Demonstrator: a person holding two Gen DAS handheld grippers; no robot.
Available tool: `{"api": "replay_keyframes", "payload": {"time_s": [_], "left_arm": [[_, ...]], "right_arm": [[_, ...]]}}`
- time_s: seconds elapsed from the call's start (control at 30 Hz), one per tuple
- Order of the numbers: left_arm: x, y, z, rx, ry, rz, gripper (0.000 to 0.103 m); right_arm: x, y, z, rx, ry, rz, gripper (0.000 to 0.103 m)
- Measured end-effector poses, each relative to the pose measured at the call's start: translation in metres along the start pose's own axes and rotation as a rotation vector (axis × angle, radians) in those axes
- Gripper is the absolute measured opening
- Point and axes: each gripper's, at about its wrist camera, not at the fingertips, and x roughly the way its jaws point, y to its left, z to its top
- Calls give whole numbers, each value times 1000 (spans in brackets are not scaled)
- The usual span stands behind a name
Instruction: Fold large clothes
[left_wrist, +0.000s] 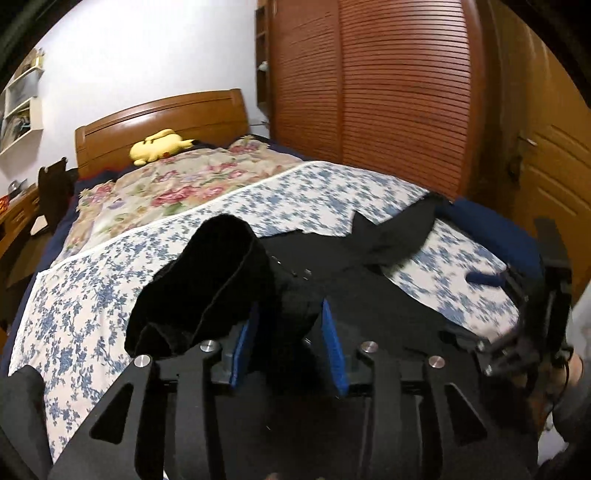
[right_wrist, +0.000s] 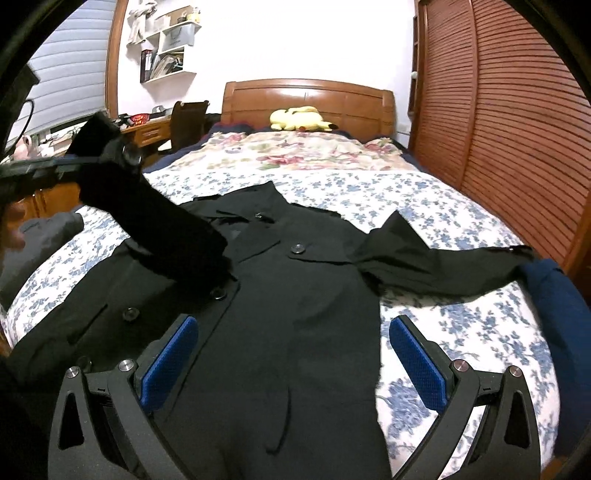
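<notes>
Sleeve-folding on a black coat (left_wrist: 369, 295) is the step in hand, judging by the left wrist view. The coat lies spread on the blue-flowered sheet (left_wrist: 92, 295) of a bed, filling the centre and lower half of the frame. The left gripper (left_wrist: 290, 325) sits at bottom centre, its blue pads (left_wrist: 334, 350) part-way apart with the coat's left sleeve (left_wrist: 207, 280) bunched between them. The cuff stands lifted toward centre left. Whether the pads press the cloth cannot be told here. At the right edge the right gripper (left_wrist: 532, 321) shows blurred and side-on, with a hand behind it. A yellow plush toy (left_wrist: 159, 146) rests by the headboard at upper left.

Right wrist view: the coat (right_wrist: 280, 314) lies front-up, buttons showing, across the frame's centre. Its right sleeve (right_wrist: 443, 262) stretches flat toward the right edge, ending near a dark blue cloth (right_wrist: 554, 295). The right gripper (right_wrist: 291, 350) hovers low over the coat's body at bottom centre, jaws wide apart and holding nothing. At upper left the left gripper's body (right_wrist: 110, 155) is raised, tilted down toward the coat, and the lifted sleeve (right_wrist: 166, 229) slants from it down to the shoulder.

The next move probably calls for laying that sleeve across the chest and smoothing it. The outstretched right sleeve would likely follow.
</notes>
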Motion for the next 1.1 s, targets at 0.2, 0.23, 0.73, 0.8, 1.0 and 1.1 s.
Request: {"api": "replay_keyframes", "payload": {"time_s": [0.2,0.23,0.73,0.8,1.0,1.1], "left_arm": [[-45,-11,-11,-1,-52,-60,44],[-53,-12,-12,0,-65,-63,45],[-96,73,-57,-105,-121,113,46],[-98,83,-65,-121,-120,136,46],[-106,108,-88,-177,-116,175,46],[-110,117,-99,-187,-112,213,46]], "right_arm": [[-22,18,4,-17,-22,8,103],[-23,20,4,-19,-23,11,103],[9,81,15,-125,-4,190,103],[15,97,15,-153,4,230,103],[45,146,7,-256,63,351,98],[63,161,5,-281,104,398,94]]}}
